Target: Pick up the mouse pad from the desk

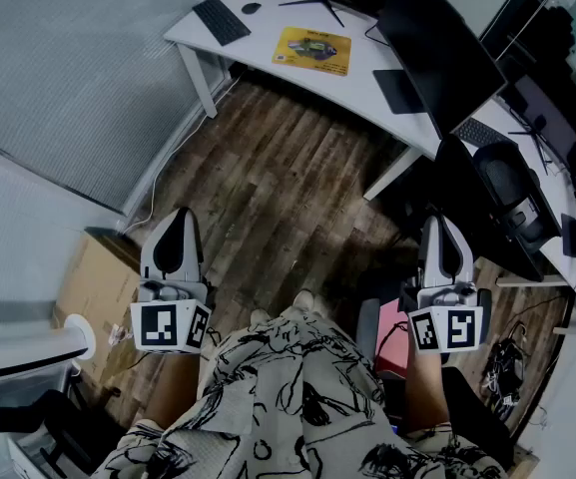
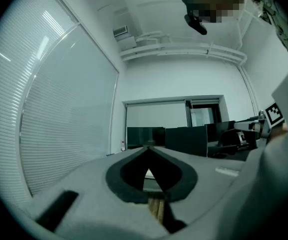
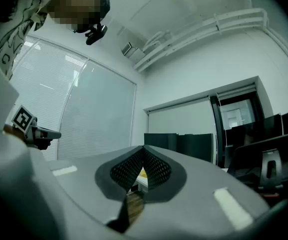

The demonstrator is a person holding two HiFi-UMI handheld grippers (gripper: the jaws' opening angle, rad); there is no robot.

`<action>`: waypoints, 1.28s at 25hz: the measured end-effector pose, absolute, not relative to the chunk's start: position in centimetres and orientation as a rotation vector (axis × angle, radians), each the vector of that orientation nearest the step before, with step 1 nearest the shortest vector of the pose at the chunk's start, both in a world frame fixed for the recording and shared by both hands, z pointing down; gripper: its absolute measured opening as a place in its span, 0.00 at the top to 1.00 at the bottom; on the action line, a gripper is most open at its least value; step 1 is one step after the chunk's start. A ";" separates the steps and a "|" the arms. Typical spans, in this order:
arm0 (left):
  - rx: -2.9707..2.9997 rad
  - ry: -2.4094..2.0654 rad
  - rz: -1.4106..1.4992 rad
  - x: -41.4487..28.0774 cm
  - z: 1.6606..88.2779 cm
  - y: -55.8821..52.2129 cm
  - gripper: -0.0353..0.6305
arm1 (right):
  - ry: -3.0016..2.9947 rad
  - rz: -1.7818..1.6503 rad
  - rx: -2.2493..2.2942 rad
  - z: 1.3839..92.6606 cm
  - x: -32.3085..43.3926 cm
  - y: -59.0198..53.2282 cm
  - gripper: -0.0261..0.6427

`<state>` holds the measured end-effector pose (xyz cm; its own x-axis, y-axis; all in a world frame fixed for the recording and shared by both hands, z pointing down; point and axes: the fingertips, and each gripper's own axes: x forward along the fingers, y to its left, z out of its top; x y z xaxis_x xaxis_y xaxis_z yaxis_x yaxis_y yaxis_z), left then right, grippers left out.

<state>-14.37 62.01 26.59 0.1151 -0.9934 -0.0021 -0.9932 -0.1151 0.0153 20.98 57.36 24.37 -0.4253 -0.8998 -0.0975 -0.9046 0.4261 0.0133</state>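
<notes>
Left gripper (image 1: 180, 218) pressed together, empty | right gripper (image 1: 440, 224) closed, empty | mouse pad (image 1: 312, 50) lies on desk (image 1: 258, 33), well apart

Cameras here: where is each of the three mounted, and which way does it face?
Head view: on the person's head, aimed steeply down at wooden floor, white desk, yellow mouse pad; shows patterned shirt, left tongs, right tongs.
Left gripper view: rides the left tongs, level along their shut tips toward dark monitors; the person looms top right.
Right gripper view: rides the right tongs, along shut tips toward the monitors; shirt top left.
Shared: each gripper view catches the other's marker cube; both see window blinds.
</notes>
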 end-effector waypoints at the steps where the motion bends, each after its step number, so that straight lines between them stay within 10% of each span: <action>1: 2.339 -2.083 -0.016 -14.3 26.6 62.0 0.95 | 2.589 0.097 -1.640 24.4 21.0 57.3 0.95; 23: 2.294 -2.145 0.135 -14.5 27.6 61.9 0.94 | 2.627 0.072 -1.578 24.9 20.0 56.7 0.95; 32: 2.249 -2.205 0.120 -15.3 27.4 62.1 0.54 | 2.639 0.073 -1.558 25.1 19.5 56.7 0.62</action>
<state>-15.29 62.06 27.42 0.0182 -0.9987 0.0472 -0.9979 -0.0211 -0.0609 19.51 56.66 25.11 -0.4813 -0.8719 -0.0899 -0.8756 0.4831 0.0025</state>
